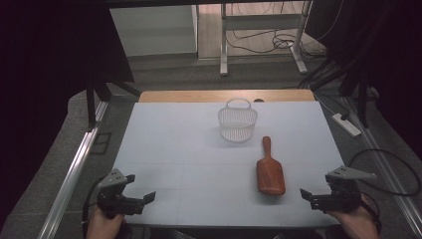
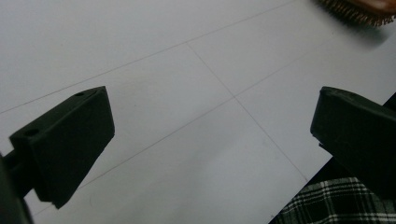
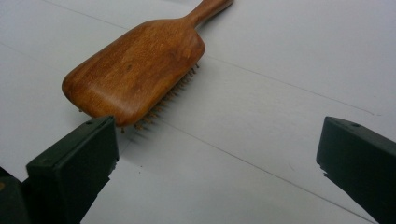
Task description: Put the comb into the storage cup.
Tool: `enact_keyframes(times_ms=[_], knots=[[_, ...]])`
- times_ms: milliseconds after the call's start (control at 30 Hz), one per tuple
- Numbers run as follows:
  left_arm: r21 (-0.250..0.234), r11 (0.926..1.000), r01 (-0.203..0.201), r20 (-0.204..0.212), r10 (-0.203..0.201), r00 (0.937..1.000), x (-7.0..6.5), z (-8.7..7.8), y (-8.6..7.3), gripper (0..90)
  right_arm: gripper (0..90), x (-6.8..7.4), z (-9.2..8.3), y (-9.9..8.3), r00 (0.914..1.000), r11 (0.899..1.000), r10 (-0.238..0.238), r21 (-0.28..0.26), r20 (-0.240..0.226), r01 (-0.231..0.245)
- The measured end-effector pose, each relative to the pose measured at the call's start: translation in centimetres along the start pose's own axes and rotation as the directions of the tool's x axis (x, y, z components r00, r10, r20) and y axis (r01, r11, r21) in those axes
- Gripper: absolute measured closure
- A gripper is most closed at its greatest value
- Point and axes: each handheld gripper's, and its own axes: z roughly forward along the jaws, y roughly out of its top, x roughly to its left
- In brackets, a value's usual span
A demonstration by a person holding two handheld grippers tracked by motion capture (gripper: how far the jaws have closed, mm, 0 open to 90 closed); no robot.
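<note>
Wooden hairbrush [image 1: 270, 172] lying bristles-down, lower right of centre on the tabletop [image 1: 174, 144], both tools wide open and empty.

Right tool [image 1: 304, 195] just beside the brush head, left tool [image 1: 149, 197] well apart. Risk: sliding off the smooth rounded back. Hard to make out: white basket [image 1: 237, 123] contents, bristles underneath.

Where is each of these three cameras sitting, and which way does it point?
High view: above the near table edge, looking forward and down at the basket, hairbrush, both hands and tools.
Left gripper view: rides the left tool, facing the white table; open black jaws show.
Right gripper view: rides the right tool, facing the hairbrush; open jaws show.
Shared: all three catch the hairbrush.
</note>
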Motion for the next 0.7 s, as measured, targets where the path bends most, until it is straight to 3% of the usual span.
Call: enact_keyframes(times_ms=[400, 700], knots=[[-0.018, 0.9997, -0.014, 0.000, 0.014, 0.9999, 0.03, -0.10, -0.02, 0.0, 0.0, 0.05, 0.07, 0.02, 1.0000, 1.000, -0.001, 0.010, 0.001, 0.001], [-0.003, 0.9998, -0.019, 0.008, 0.019, 0.9998, -0.01, 0.09, 0.01, 0.0, 0.0, 0.07, 0.06, 0.06, 1.0000, 1.000, -0.003, 0.011, 0.004, 0.003]])
